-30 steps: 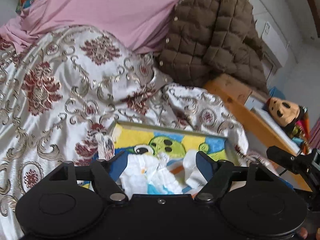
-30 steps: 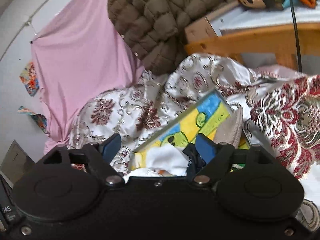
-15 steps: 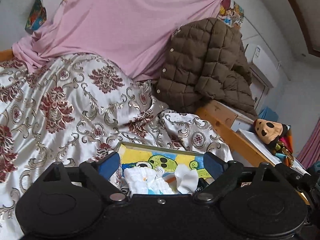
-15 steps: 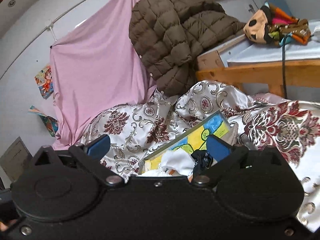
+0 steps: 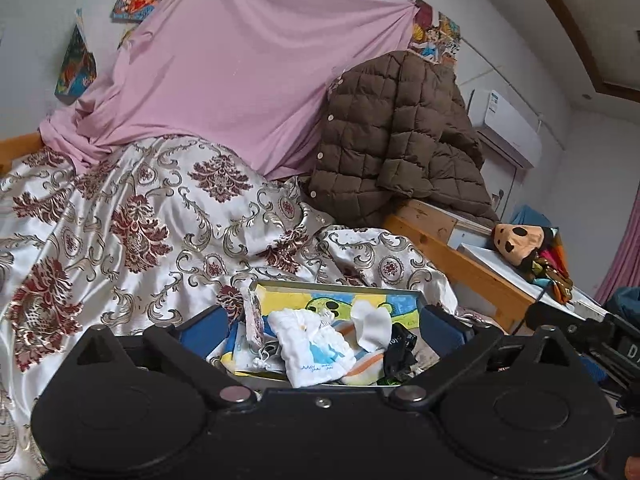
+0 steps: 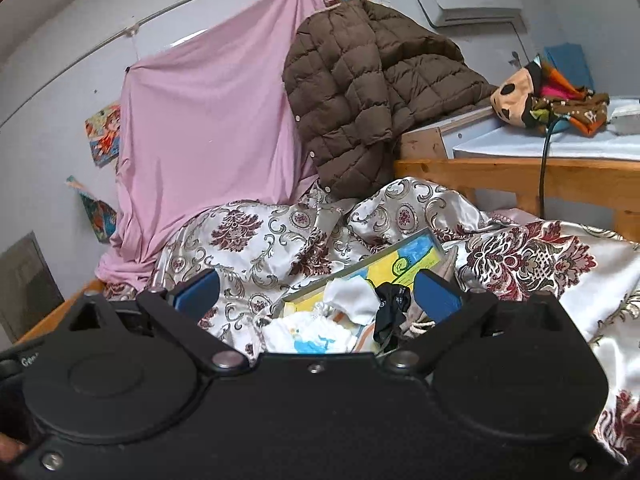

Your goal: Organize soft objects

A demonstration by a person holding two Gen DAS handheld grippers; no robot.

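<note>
Left wrist view: I hold the left hand-held gripper (image 5: 320,322) with its blue-padded jaws spread wide and nothing between them. Beyond it, a shallow tray with a yellow, green and blue cartoon print (image 5: 340,289) rests on the floral satin bedspread (image 5: 132,224). In the tray lie a folded white cloth with blue print (image 5: 310,352), a white sock (image 5: 374,322) and a crumpled black fabric item (image 5: 398,350), loosely heaped rather than sorted. I judge the task at an early stage; no item is grasped.

Right wrist view: the right hand-held gripper (image 6: 318,290) is likewise wide open and empty. The same tray (image 6: 416,246) sits tilted among bedspread folds (image 6: 256,240), the white sock (image 6: 352,298) beside the black fabric item (image 6: 394,300).
</note>
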